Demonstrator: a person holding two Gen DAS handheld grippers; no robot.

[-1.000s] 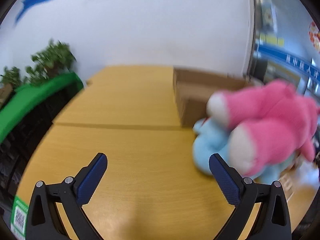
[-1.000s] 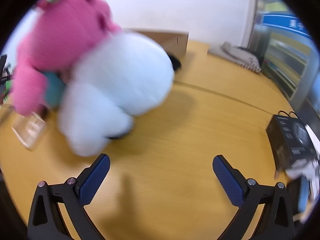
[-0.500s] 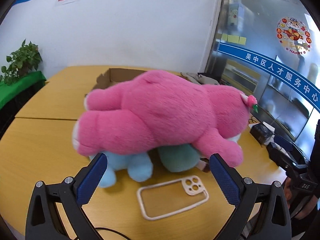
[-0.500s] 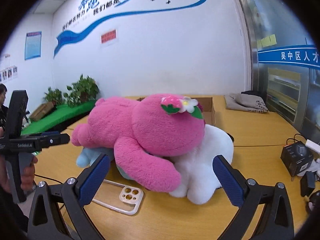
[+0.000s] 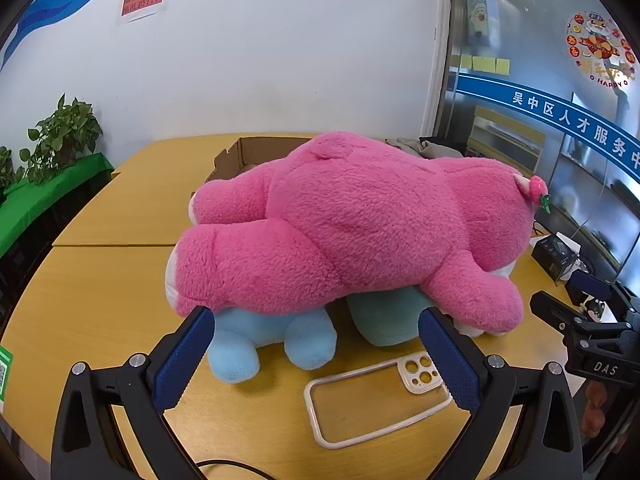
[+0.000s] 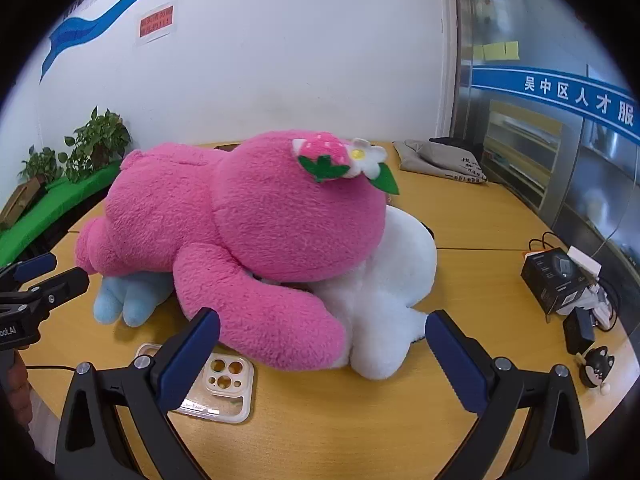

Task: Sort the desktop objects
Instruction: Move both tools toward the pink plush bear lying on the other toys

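**Both grippers spread wide before a pile of soft toys**

Nearest, the left gripper [image 5: 312, 354] and the right gripper [image 6: 322, 354] hang over the wooden table [image 5: 100, 280], each with its jaws spread wide and nothing between them. They flank the pile from either side, which looks like a setup for choosing the first thing to sort.

Just past the fingertips lies a clear phone case [image 5: 374, 400], flat on the table, its camera cut-out towards the toys.

Beyond it, the pink bear [image 5: 360, 224] lies face down across the others: a blue toy [image 5: 260, 340], a teal toy [image 5: 388, 320] and a white toy [image 6: 384, 296]. Its long axis runs across the table, feet towards the left gripper, head with the strawberry towards the right. Lying topmost, it probably has to go first.

Behind the pile stands an open cardboard box [image 5: 248, 156], likely the place for sorted things.
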